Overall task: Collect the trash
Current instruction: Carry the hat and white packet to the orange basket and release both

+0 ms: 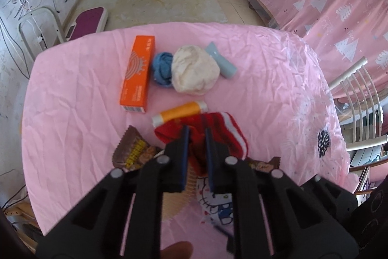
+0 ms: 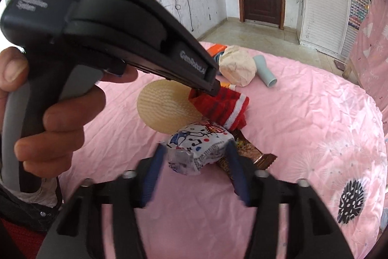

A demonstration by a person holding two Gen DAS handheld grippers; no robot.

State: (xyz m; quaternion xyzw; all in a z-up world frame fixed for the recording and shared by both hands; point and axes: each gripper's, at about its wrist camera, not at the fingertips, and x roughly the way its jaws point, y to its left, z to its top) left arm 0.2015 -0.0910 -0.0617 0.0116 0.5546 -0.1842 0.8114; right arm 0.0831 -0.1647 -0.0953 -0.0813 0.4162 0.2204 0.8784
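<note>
My left gripper (image 1: 197, 135) is shut on a red sock with white stripes (image 1: 225, 130) and holds it above the pink table (image 1: 72, 94); the sock also shows in the right wrist view (image 2: 223, 106), pinched at its left end. My right gripper (image 2: 196, 149) stands open around a crumpled white cartoon-print wrapper (image 2: 201, 147), its fingers on either side. That wrapper shows below my left gripper (image 1: 218, 205). A brown snack wrapper (image 1: 133, 149) lies under and beside it, and shows in the right wrist view (image 2: 249, 154). A crumpled cream paper ball (image 1: 194, 69) lies farther back.
An orange box (image 1: 137, 74), a blue cloth ball (image 1: 162, 69), a pale blue tube (image 1: 220, 60) and an orange-and-white tube (image 1: 179, 112) lie on the table. A round beige bristled pad (image 2: 165, 108) lies by the sock. White chairs (image 1: 359, 98) stand at the right.
</note>
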